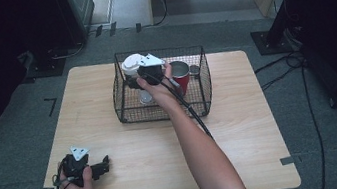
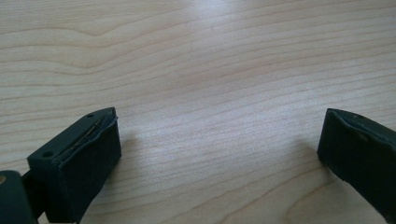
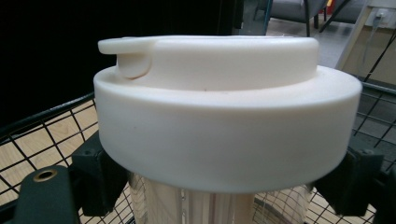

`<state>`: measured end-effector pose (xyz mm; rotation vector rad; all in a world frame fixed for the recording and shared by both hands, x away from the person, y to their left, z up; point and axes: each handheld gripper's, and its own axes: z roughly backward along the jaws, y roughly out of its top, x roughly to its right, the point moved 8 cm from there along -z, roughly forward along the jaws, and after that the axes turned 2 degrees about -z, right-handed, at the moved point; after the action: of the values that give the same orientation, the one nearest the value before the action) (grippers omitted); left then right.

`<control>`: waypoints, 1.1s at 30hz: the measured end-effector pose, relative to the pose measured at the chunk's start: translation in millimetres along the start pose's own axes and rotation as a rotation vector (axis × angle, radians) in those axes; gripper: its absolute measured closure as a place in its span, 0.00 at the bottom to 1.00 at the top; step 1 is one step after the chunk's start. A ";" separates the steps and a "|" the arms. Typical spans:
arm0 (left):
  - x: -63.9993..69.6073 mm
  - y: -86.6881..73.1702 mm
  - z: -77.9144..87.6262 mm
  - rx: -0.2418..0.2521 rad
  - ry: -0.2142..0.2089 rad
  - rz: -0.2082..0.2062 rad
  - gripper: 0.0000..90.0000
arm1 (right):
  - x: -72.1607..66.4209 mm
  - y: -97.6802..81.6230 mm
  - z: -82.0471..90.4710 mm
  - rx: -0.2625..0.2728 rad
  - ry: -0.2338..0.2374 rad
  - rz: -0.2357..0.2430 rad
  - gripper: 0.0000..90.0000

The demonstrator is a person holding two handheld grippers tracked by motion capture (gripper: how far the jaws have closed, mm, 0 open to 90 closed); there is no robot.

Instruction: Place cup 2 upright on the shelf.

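A clear tumbler [image 3: 201, 207] with a wide white lid [image 3: 224, 121] hangs upright over the black wire basket [image 1: 128, 108]. My right gripper [image 3: 224, 186] is shut on the tumbler just below the lid, with one pad on each side of the clear wall. From above, the white lid [image 1: 131, 63] sits at the basket's back left with the right gripper [image 1: 135, 80] reaching in from the right. At the table's front left corner my left gripper [image 1: 105, 163] rests low. Its jaws stand wide apart over bare wood in the left gripper view [image 2: 219, 144], with nothing between them.
A red cup [image 1: 181, 75] stands inside the basket at its right, with a small dark round thing [image 1: 194, 69] behind it. The basket stands at the back middle of the wooden table [image 1: 242, 129]. Cables and dark stands surround the table on the floor.
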<state>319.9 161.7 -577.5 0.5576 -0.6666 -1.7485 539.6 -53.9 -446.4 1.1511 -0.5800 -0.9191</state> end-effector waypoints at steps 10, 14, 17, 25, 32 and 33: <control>-0.1 0.0 0.0 0.000 0.001 -0.001 0.00 | -2.6 -7.2 -6.3 -0.014 0.040 -0.009 0.18; 0.1 0.1 -0.2 0.002 0.001 0.001 0.00 | -3.9 -8.4 -6.6 -0.015 0.054 -0.003 0.18; 0.1 0.1 -0.2 0.002 0.001 0.001 0.00 | -4.9 -8.6 -6.4 -0.018 0.056 0.006 0.18; -0.1 -0.1 0.0 0.000 0.000 -0.002 0.00 | -10.0 -9.9 -2.7 -0.042 0.033 0.063 0.16; -0.1 -0.1 0.0 -0.001 0.000 -0.002 0.00 | -15.0 -9.4 0.4 -0.050 0.028 0.098 0.05; -0.1 -0.1 0.0 -0.001 0.000 -0.001 0.00 | -15.2 -9.2 0.8 -0.048 0.026 0.103 0.04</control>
<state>319.9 161.8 -577.5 0.5577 -0.6657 -1.7499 528.2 -42.5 -453.9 1.0785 -0.5875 -0.8247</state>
